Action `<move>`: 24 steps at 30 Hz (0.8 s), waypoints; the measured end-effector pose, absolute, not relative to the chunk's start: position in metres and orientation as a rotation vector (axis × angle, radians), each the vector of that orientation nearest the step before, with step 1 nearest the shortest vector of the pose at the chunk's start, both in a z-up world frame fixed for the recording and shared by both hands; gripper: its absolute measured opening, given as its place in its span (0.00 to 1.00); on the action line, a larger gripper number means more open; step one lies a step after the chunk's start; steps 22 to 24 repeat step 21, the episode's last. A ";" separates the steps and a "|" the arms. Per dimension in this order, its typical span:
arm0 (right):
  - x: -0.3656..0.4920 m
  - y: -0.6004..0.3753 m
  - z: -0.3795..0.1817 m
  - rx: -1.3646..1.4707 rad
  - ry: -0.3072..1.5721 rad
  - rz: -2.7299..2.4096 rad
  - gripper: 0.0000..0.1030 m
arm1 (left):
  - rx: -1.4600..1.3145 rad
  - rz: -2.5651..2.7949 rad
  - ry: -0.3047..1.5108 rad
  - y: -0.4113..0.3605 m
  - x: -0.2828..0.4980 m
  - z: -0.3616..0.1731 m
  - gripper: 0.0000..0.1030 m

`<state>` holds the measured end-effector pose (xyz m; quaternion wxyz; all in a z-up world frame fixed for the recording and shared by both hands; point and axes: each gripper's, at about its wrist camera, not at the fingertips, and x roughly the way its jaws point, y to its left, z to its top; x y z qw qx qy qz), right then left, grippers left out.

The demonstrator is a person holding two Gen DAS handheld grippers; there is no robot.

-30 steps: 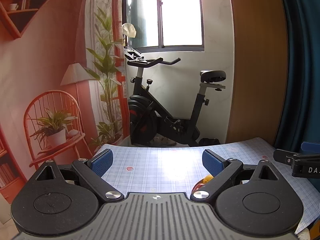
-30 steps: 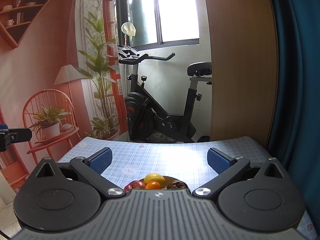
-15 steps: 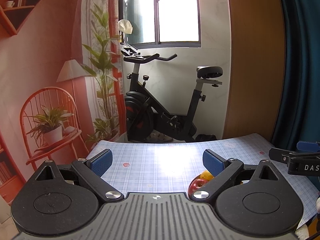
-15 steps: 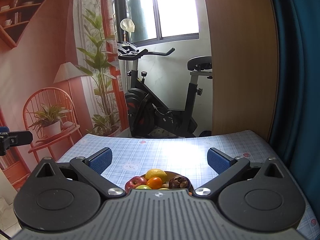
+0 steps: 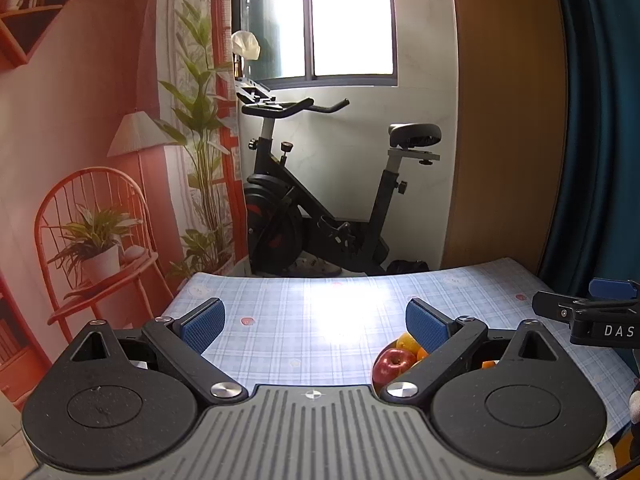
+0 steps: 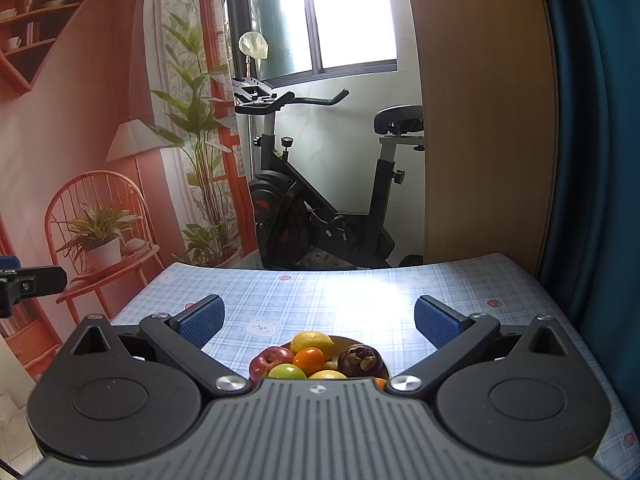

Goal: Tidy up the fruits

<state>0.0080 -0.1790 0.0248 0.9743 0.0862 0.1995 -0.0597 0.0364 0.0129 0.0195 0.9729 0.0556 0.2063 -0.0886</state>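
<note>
Nearer now, bowl brims with mixed fruit.

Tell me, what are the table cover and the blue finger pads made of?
The table cover looks like plastic or oilcloth: the window light glares off its checked print. The blue pads on the right gripper's fingers look like rubber, matte with a fine ribbed grain. I can't be sure.

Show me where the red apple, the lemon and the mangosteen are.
red apple [image 6: 271, 358], right wrist view, its upper skin.
lemon [image 6: 311, 340], right wrist view, its top.
mangosteen [image 6: 359, 359], right wrist view, its dark front.
</note>
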 end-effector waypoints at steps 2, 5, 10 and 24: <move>0.008 -0.179 0.025 0.173 0.404 -0.120 1.00 | 0.110 -0.181 0.422 0.014 0.038 0.019 0.96; 0.009 -0.181 0.023 0.175 0.408 -0.118 1.00 | 0.108 -0.185 0.430 0.015 0.040 0.018 0.95; 0.010 -0.182 0.021 0.176 0.416 -0.114 1.00 | 0.112 -0.189 0.433 0.016 0.041 0.016 0.96; 0.012 -0.183 0.017 0.180 0.425 -0.113 1.00 | 0.092 -0.180 0.446 0.020 0.043 0.012 0.96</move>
